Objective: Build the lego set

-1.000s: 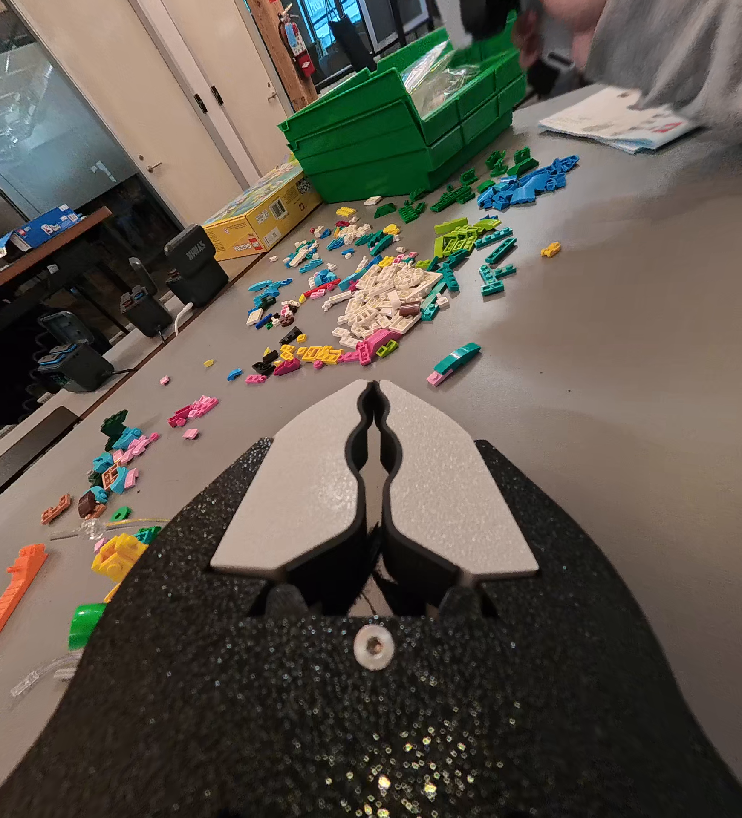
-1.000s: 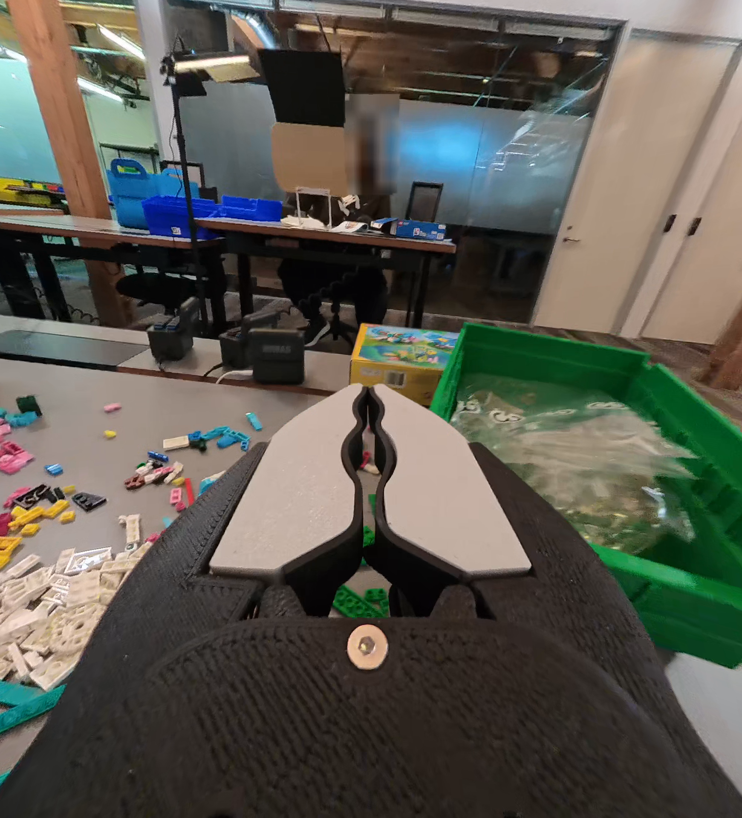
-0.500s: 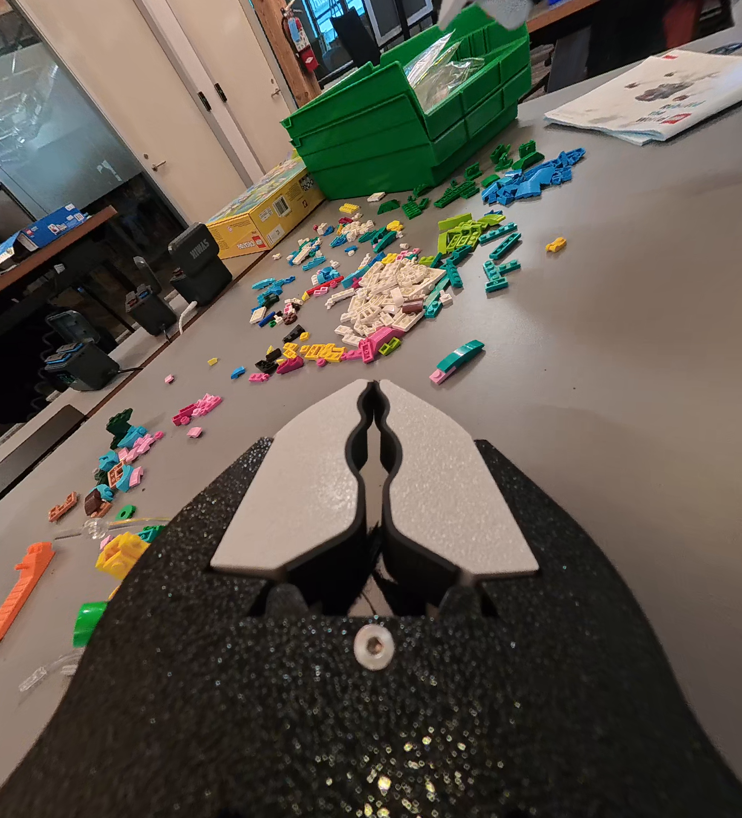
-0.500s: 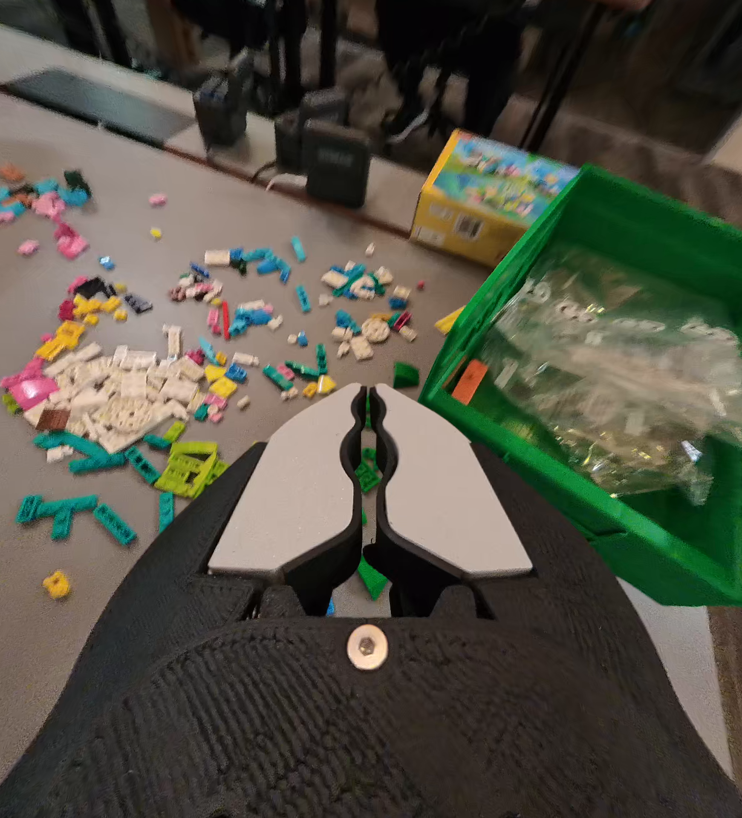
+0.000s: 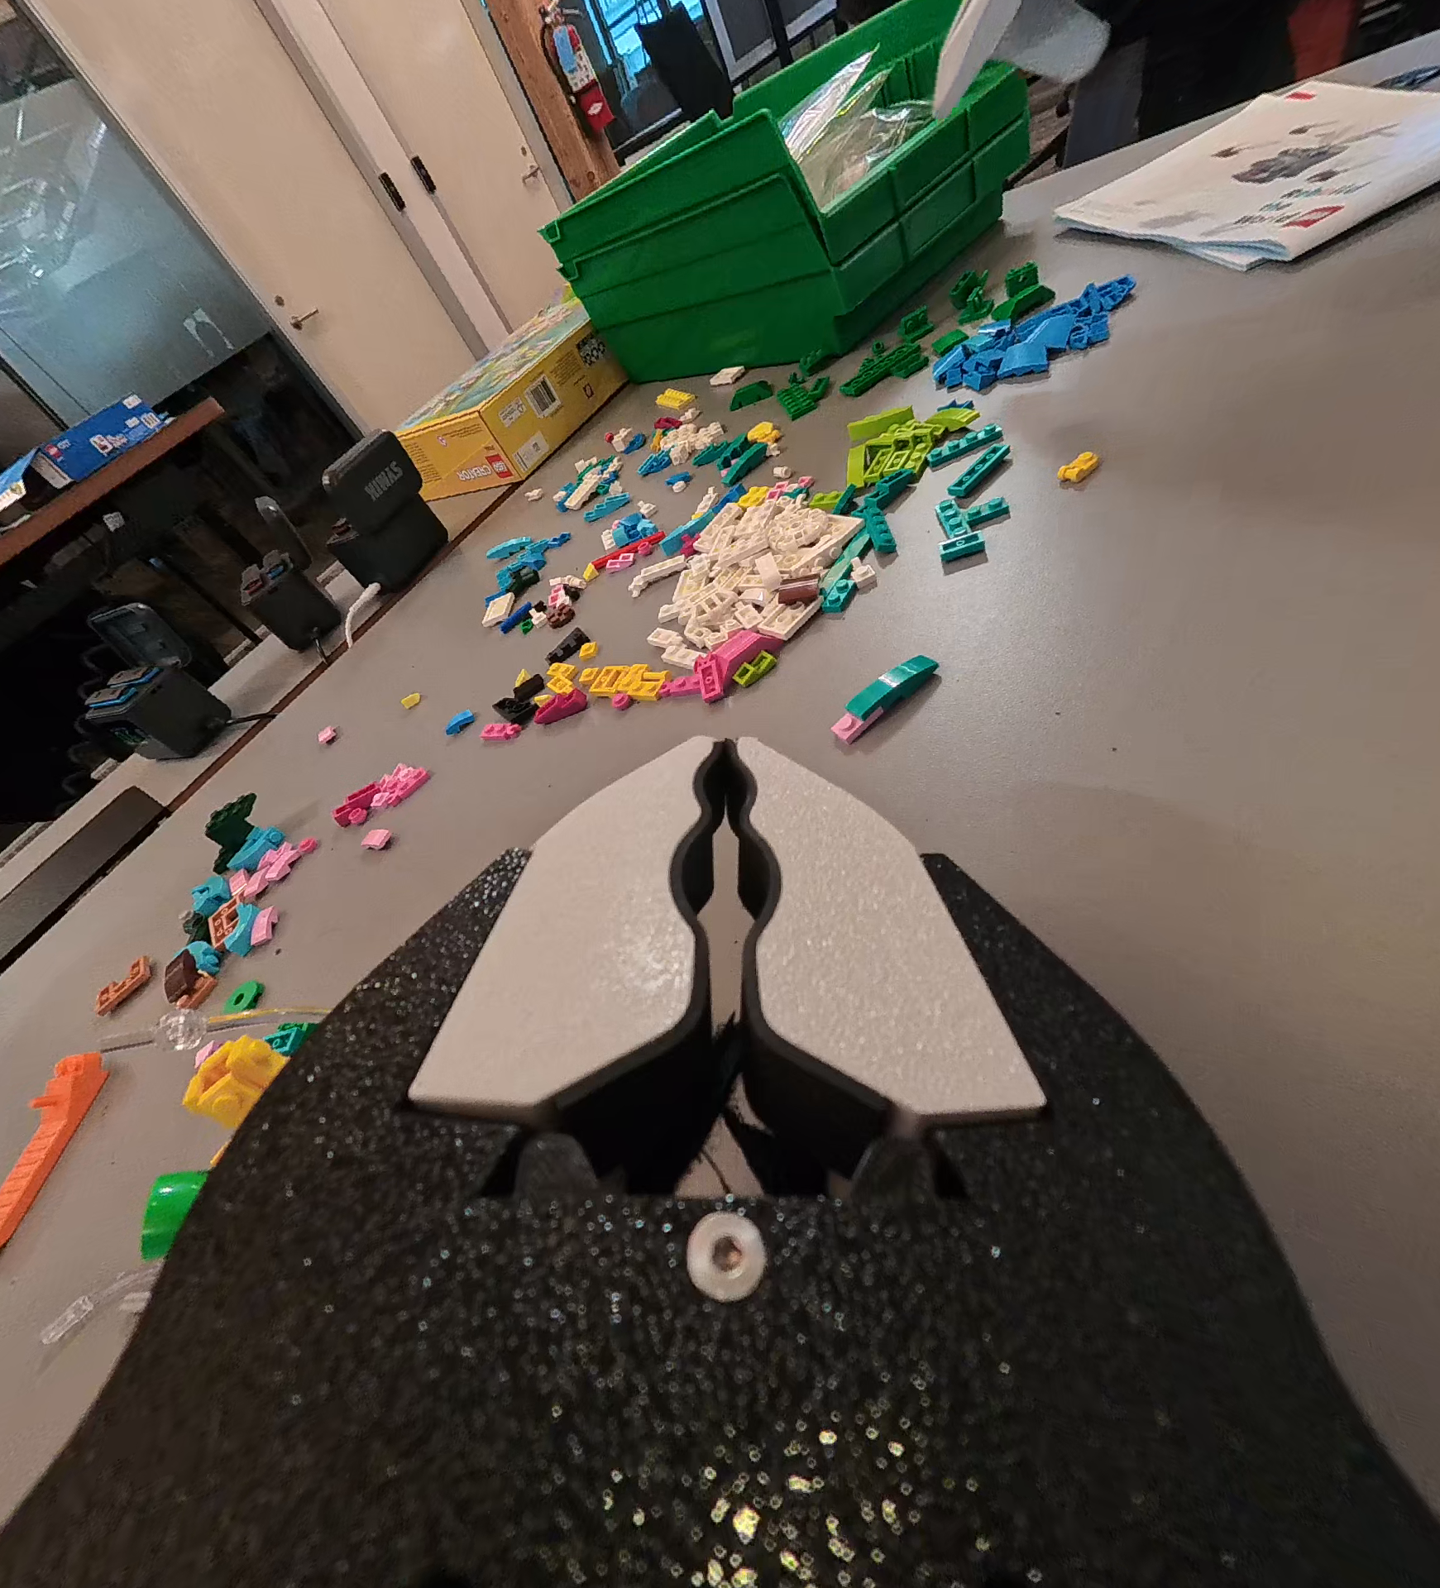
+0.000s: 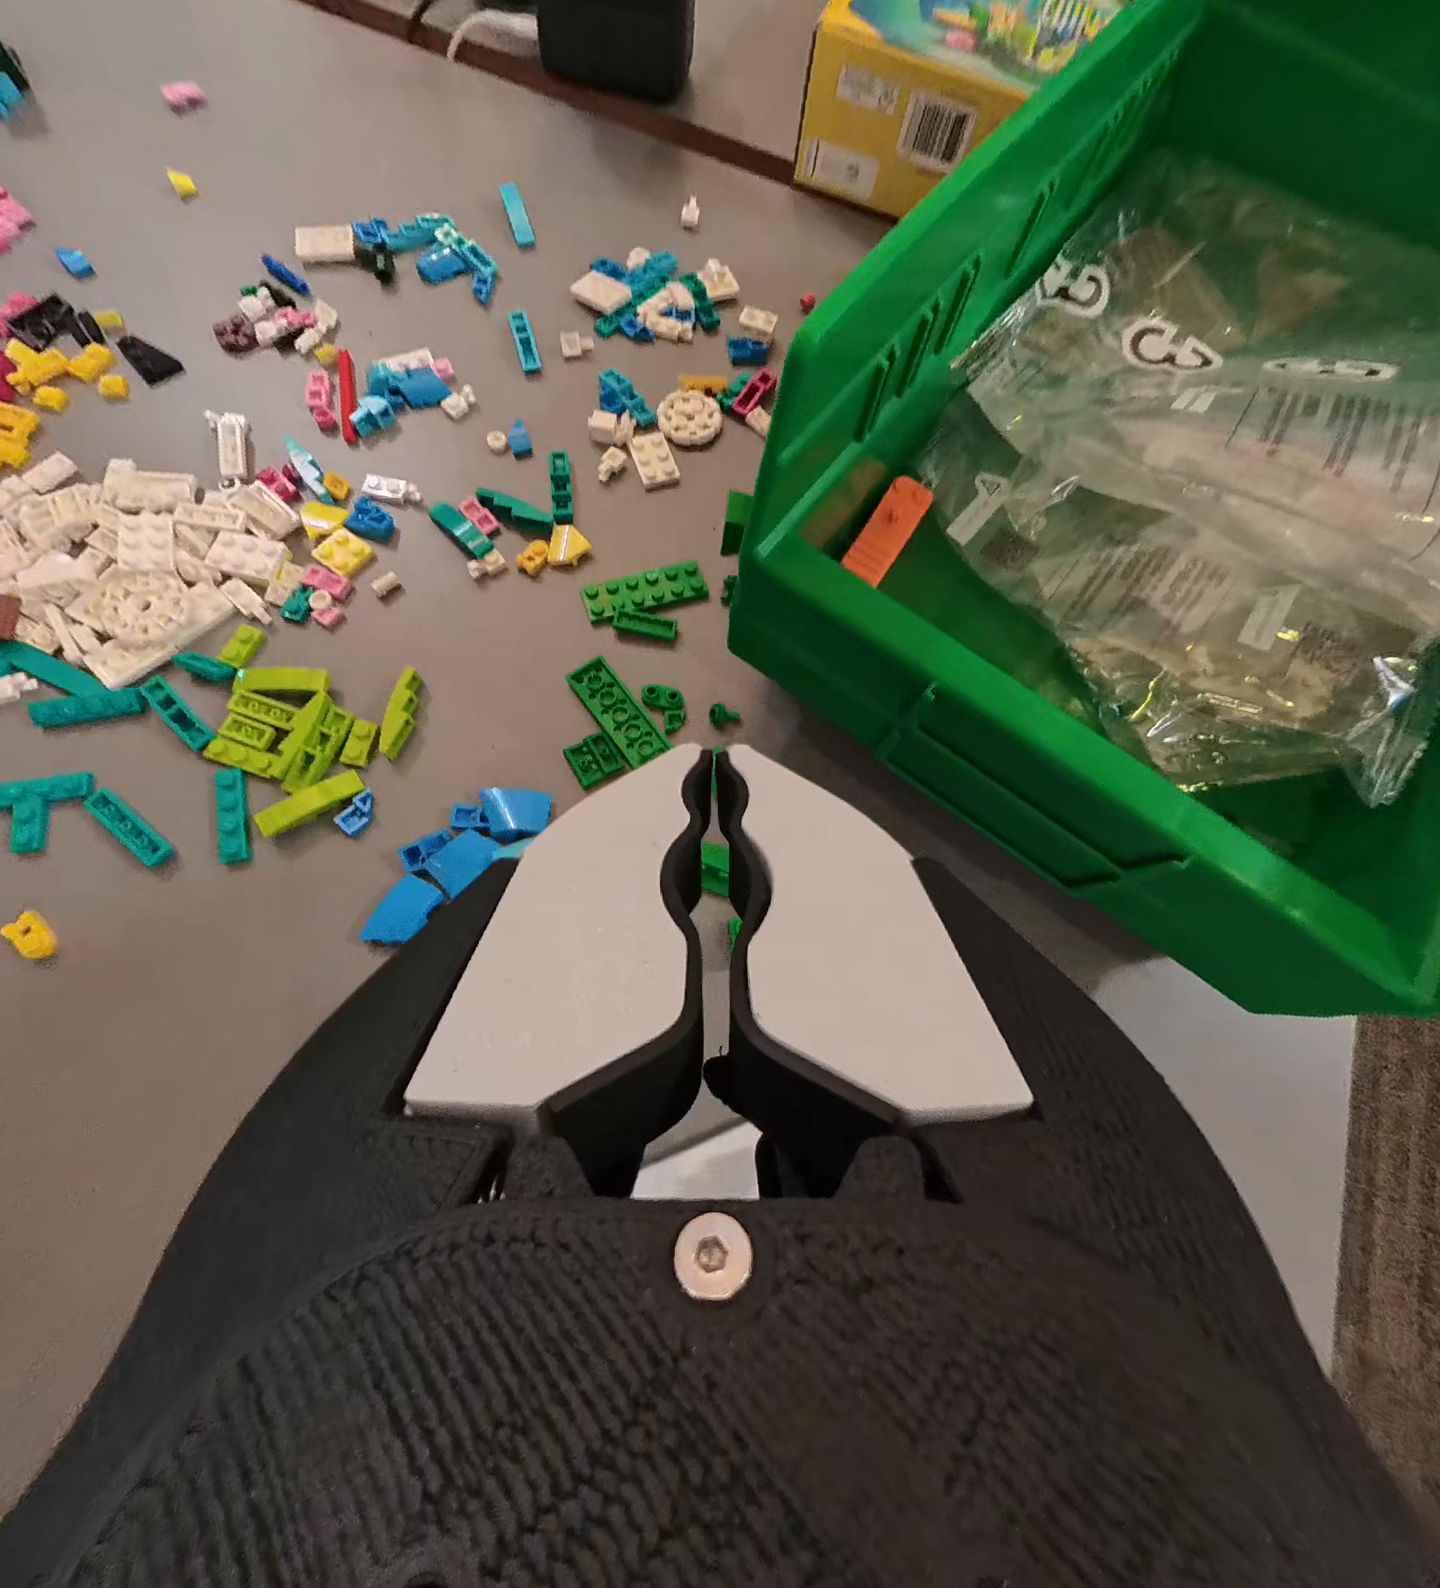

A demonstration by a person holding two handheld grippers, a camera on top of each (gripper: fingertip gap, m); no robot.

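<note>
My left gripper (image 5: 726, 746) is shut with nothing between its pads, low over the grey table (image 5: 1214, 773). Ahead of it lie a teal and pink curved piece (image 5: 884, 696) and a heap of white plates (image 5: 755, 567). My right gripper (image 6: 714, 754) is shut and empty, above green plates (image 6: 613, 717) beside the green bin (image 6: 1000, 773). Blue pieces (image 6: 458, 851) lie to its left. The bin holds clear plastic bags (image 6: 1257, 481) and an orange piece (image 6: 888, 533).
Loose bricks sorted by colour cover the table: lime (image 6: 295, 722), teal (image 6: 37, 799), yellow and pink (image 5: 639, 679). A yellow box (image 5: 510, 430) and black devices (image 5: 381, 516) stand at the far edge. A booklet (image 5: 1300, 172) lies at the right; an orange tool (image 5: 29, 1169) at the left.
My right gripper has tipped down from looking across the room to looking at the table and bin, and moved closer to the green plates. My left gripper has barely moved. Both stay shut.
</note>
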